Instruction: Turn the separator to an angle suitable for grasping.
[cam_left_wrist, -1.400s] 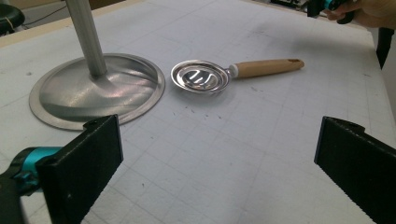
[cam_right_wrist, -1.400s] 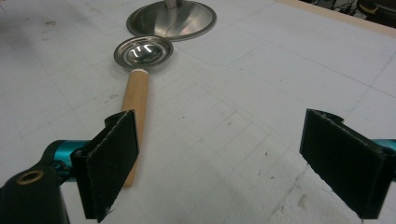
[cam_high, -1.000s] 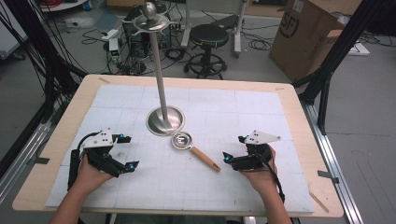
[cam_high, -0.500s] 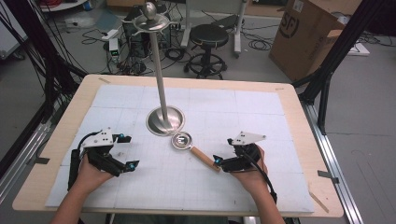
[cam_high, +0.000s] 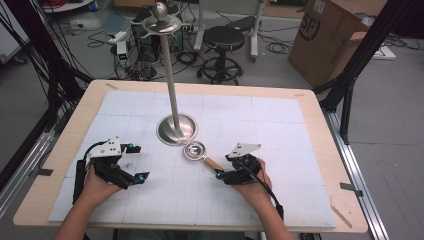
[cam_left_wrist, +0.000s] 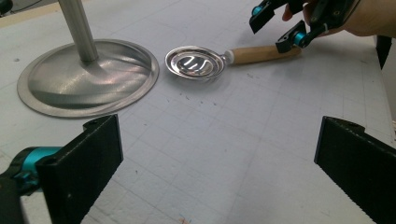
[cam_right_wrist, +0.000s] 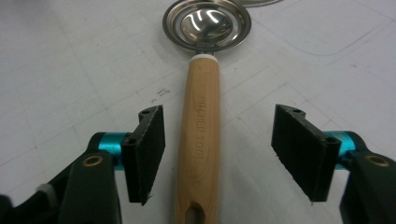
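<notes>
A small metal spoon (cam_high: 194, 150) with a wooden handle (cam_high: 214, 163) lies on the white mat, just in front of the round base of a tall metal stand (cam_high: 176, 129). My right gripper (cam_high: 223, 166) is open at the handle's near end. In the right gripper view the handle (cam_right_wrist: 201, 140) runs between the two spread jaws of the gripper (cam_right_wrist: 225, 142), nearer the left jaw, and neither jaw touches it. My left gripper (cam_high: 137, 161) rests open at the mat's left with nothing between its jaws (cam_left_wrist: 219, 172). From it I see the spoon (cam_left_wrist: 195, 62), the stand's base (cam_left_wrist: 88, 77) and the right gripper (cam_left_wrist: 280, 25).
The stand's pole (cam_high: 170, 75) rises high over the table and carries a dish and ball at its top. The wooden table edge (cam_high: 320, 165) frames the mat. Beyond the table stand a stool (cam_high: 223, 37), a cardboard box (cam_high: 325, 40) and floor cables.
My right gripper has moved left towards the spoon and now straddles the end of its handle. The left gripper and the spoon have stayed put.
</notes>
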